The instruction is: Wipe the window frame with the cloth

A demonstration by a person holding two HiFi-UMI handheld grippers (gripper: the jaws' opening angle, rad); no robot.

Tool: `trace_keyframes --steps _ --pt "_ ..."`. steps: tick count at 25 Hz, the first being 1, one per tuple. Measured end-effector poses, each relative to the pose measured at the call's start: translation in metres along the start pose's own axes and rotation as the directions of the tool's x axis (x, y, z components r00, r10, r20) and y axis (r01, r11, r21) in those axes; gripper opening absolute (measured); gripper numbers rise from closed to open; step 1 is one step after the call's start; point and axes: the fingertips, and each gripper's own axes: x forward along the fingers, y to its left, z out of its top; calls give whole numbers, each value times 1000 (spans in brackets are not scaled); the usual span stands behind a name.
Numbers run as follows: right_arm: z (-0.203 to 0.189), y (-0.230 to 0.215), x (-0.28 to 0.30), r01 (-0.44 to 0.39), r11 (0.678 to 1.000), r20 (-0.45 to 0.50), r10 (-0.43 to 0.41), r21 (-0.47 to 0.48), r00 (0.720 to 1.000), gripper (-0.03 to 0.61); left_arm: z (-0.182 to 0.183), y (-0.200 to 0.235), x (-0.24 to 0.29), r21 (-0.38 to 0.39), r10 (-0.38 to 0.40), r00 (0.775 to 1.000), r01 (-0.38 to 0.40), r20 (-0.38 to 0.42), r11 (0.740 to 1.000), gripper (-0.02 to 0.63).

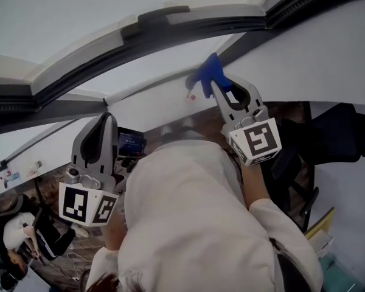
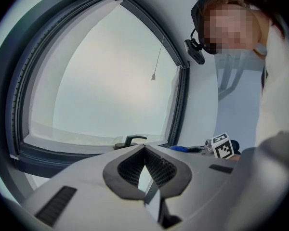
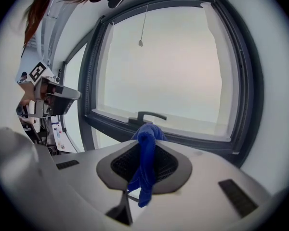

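While the person's pale sleeve (image 1: 274,224) fills the near part of the head view, the left gripper (image 1: 103,120) is held up at the near left. Its jaws are pressed together on nothing, and in its own view the tips meet with only the window showing beyond them. To the right and farther off, the right gripper (image 1: 215,85) reaches toward the window, jaws pinched on the blue cloth (image 3: 145,162). In the right gripper view the cloth's long axis runs along the line of the jaws. A loose tail hangs back on the near side toward the camera, a narrow twisted band is squeezed between the pads, and a rounded bunch pokes out past the tips, pointing away at the window. In the head view that bunch sticks out beyond the jaw tips toward the far left. The cloth is well apart from the left gripper, which stands near and to the left of it. Beyond the bunch lies the bottom rail of the dark window frame (image 3: 248,95), with the black handle (image 3: 145,116) lying flat just above the cloth's far end. Whether the cloth touches the rail cannot be told. Farther still is the pale glass, with a thin cord pull (image 3: 141,43) hanging from the top of the frame.
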Motion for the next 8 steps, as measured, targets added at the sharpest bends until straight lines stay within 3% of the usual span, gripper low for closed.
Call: trace_keyframes --steps 8 --pt "-10 29 -20 -1 999 -1 1 35 1000 60 -10 -9 3 1 -56 998 56 -23 998 11"
